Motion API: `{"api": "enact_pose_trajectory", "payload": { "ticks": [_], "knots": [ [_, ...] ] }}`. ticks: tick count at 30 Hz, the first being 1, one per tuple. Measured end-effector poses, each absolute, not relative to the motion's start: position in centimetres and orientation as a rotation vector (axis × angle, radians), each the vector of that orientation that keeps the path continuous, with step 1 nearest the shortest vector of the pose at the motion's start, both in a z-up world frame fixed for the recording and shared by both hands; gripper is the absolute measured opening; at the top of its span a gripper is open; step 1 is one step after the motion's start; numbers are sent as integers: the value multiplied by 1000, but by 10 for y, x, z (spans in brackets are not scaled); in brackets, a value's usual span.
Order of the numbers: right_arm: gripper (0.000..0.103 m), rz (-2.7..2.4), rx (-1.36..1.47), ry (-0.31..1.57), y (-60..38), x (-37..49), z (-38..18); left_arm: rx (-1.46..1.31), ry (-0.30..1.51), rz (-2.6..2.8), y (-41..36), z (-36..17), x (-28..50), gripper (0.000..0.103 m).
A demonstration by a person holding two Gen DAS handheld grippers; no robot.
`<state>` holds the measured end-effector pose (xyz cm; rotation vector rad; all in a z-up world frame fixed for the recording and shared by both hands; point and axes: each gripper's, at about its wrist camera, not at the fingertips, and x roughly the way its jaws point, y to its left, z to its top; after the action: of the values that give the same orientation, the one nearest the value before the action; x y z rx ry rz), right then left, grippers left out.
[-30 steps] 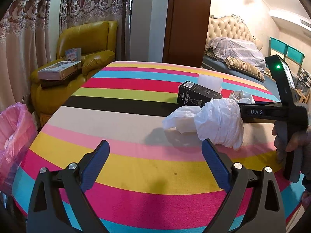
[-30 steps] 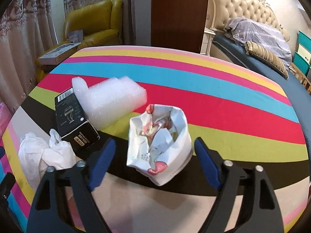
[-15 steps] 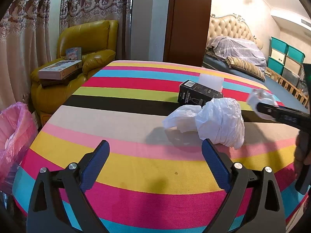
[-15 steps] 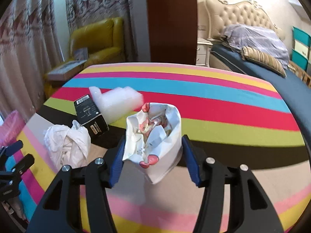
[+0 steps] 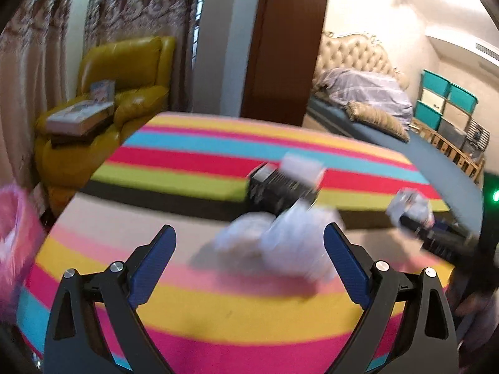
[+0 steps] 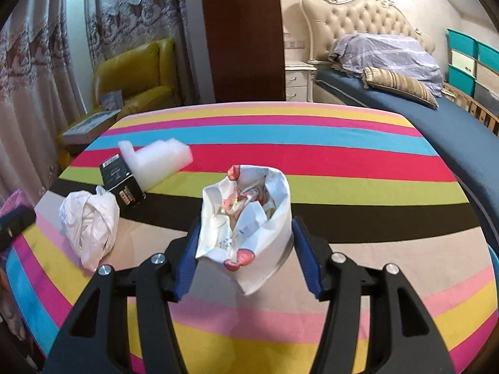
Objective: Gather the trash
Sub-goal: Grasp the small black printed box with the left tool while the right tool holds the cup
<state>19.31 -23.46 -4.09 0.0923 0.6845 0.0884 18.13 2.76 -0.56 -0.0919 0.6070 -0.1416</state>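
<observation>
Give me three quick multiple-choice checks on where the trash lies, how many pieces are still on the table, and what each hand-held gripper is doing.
1. Where does the black box lie?
A. Between the foam block and the crumpled white bag
B. On the yellow armchair
C. On the bed

2. How many trash pieces lie loose on the striped table?
A. One
B. Three
C. Five

3. What is the right hand-held gripper doing?
A. Open over bare table
B. Shut on the black box
C. Shut on the printed paper bag

Answers:
1 A, the box touches the foam block behind it and the white bag in front.
2 B, box, foam block and white bag remain.
3 C, both blue pads press the bag's sides; the left hand-held gripper is wide open.
</observation>
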Motion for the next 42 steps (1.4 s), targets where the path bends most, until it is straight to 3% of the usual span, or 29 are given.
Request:
{"api": "enact_pose_trajectory", "payload": {
  "ticks": [12, 25, 33, 42],
  "knots": [
    [56, 78, 102, 653, -236, 185, -37, 103, 650, -248, -32, 4, 261, 89],
    [56, 85, 178, 674, -251, 189, -40, 93, 849, -180, -60, -25, 322, 89],
    [57, 89, 170, 658, -248, 186, -38, 122, 921, -70, -41, -43, 303, 89],
    [57, 89, 162, 668, -245, 187, -39, 55, 824, 5, 11, -23, 257, 88]
  ]
}}
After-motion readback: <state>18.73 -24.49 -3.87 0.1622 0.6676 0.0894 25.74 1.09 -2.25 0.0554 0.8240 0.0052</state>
